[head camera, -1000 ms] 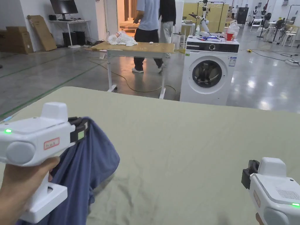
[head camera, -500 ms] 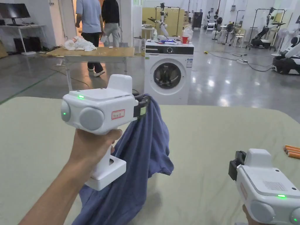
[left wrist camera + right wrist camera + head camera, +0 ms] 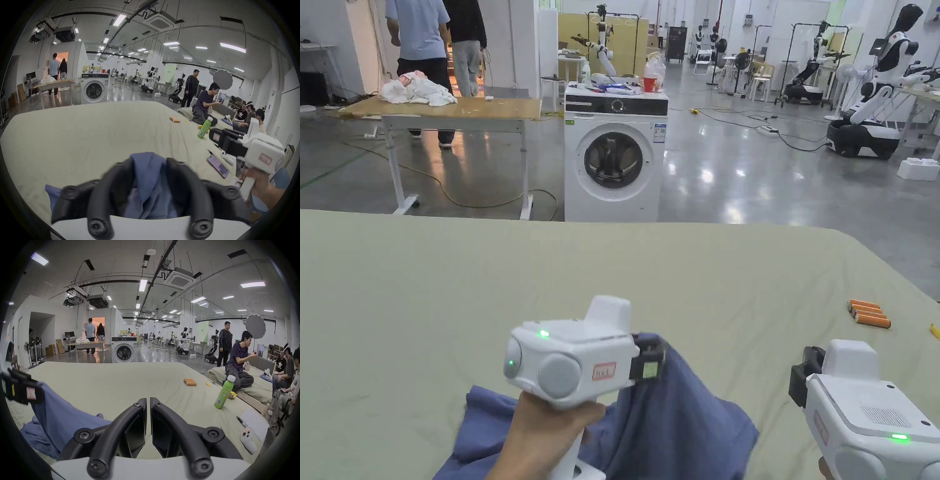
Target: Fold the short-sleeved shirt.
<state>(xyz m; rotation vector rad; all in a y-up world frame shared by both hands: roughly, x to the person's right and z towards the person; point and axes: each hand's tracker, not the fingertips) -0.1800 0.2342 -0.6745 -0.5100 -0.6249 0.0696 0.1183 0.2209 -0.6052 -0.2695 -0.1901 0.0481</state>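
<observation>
Pale green bedding covers the big bed that fills the lower half of the head view, with a hall behind it. Your left hand-held gripper, low in the middle of that view, has both jaws pressed on a bunch of the blue shirt. In the left gripper view the cloth stands up between the jaws. The rest of the shirt hangs down and lies crumpled on the bed at the bottom of the frame.

Your right hand-held gripper has its jaws nearly together with nothing between them. It sits in the lower right of the head view, apart from the shirt.

I judge the shirt is light, soft and limp, so it will sag and slide, not keep a shape. Better to take it at a shoulder seam or hem corner.

Collar, sleeves and hem cannot be made out in the crumpled cloth, and its near part is cut off by the bottom edge.
</observation>
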